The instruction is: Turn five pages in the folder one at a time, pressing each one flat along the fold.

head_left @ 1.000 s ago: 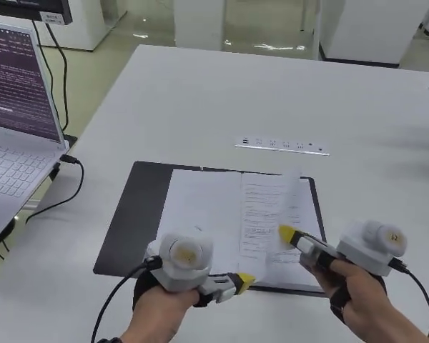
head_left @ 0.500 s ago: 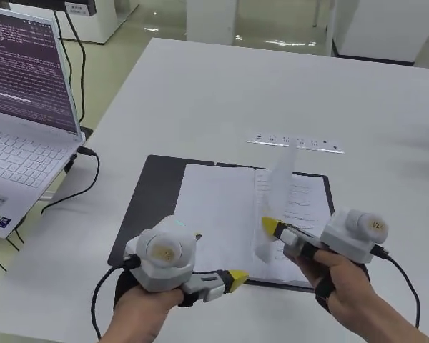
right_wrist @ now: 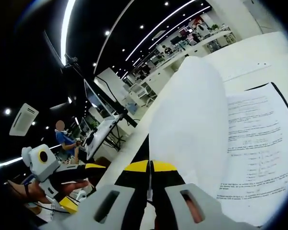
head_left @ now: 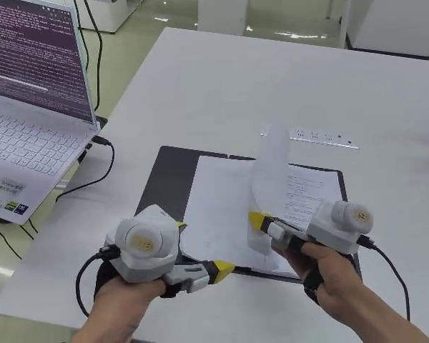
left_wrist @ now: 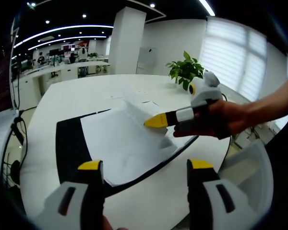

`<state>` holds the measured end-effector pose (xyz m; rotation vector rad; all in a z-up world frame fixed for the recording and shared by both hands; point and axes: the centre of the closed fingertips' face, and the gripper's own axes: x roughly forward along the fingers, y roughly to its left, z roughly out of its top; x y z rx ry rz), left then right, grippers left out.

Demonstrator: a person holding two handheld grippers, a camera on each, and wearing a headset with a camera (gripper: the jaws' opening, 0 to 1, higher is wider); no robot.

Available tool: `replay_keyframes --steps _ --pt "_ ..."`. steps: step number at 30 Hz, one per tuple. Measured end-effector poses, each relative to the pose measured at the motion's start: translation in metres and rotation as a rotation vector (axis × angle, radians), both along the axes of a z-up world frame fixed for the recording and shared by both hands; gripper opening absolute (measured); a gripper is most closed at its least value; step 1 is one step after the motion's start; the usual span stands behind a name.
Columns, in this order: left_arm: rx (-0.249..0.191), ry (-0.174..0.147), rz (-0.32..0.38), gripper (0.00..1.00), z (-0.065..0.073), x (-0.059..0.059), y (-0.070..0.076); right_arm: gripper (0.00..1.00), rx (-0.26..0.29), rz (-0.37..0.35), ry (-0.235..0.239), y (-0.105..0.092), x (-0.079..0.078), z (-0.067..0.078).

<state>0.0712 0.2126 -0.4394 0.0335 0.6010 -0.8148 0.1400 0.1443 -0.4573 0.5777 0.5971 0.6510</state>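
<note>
One laptop (head_left: 28,93) sits open at far left, beside the left edge of the table (head_left: 222,78); its cable (head_left: 104,168) loops toward the folder (head_left: 164,189) but stays apart from it; more of the screen is in frame than a second ago, because the head has turned. The left gripper (head_left: 222,270) is held just off the folder's near edge over bare table, much as before; its jaws stand wide apart with nothing between them. The folder lies open near the table's front edge; a dark strip of cover shows left of the white left-hand sheet. A second ago the page (head_left: 268,168) hung low and blurred over the right half; now it stands upright and bowed above the fold. The right gripper (head_left: 257,220) pinches its lower corner, jaws closed on the paper; its tip has come leftward from mid right sheet to near the fold. The printed sheet beneath lies flat. A power strip (head_left: 322,137) lies just beyond the folder's far right corner; past it, and to the right, the table is open white surface.
</note>
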Motion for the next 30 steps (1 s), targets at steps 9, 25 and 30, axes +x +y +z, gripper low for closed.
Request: replay_keyframes --steps 9,25,30 --pt "-0.001 0.013 0.027 0.71 -0.005 -0.002 0.024 0.0 0.003 0.056 0.016 0.034 -0.004 -0.007" --pt "0.0 0.033 0.072 0.72 -0.009 -0.009 0.054 0.0 0.017 0.094 0.066 0.071 -0.004 -0.025" --pt "0.004 0.047 0.093 0.72 -0.012 -0.008 0.063 0.0 0.012 0.093 0.09 0.077 0.0 -0.036"
